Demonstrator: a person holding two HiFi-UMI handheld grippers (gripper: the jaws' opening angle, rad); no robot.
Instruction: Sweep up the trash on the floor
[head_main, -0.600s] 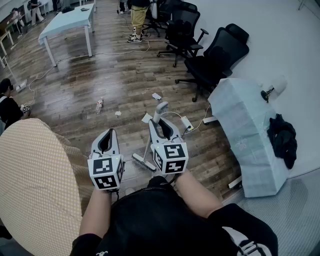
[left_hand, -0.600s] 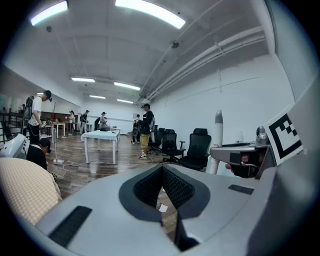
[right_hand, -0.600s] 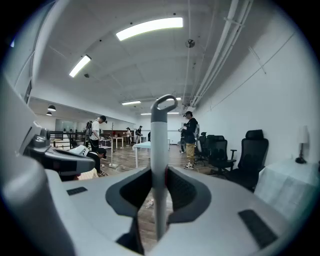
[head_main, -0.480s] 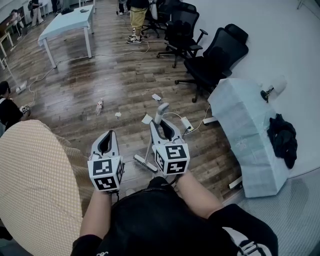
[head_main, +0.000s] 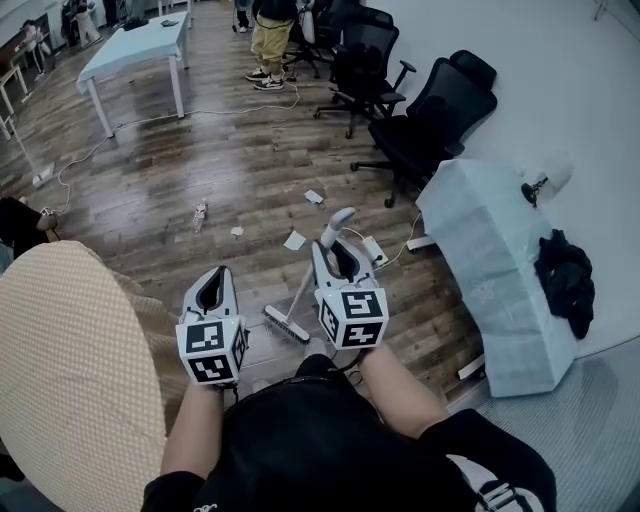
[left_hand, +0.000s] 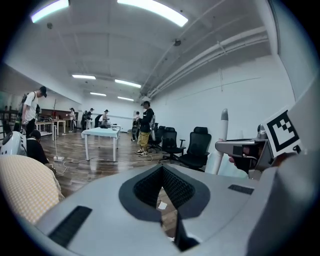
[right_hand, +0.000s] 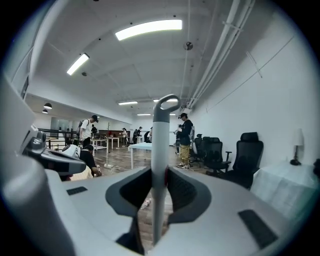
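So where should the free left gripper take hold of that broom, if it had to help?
Probably the bare shaft of the broom, between the right gripper, clamped below the looped top, and the brush head on the floor. The left gripper would come from the left: the slim shaft slants down toward that side.

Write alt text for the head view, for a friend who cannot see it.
Seen from above, the right gripper clamps the handle of a small broom, its brush down at the wood floor; the left gripper is shut and empty. Just ahead lie paper scraps, with office chairs beyond.
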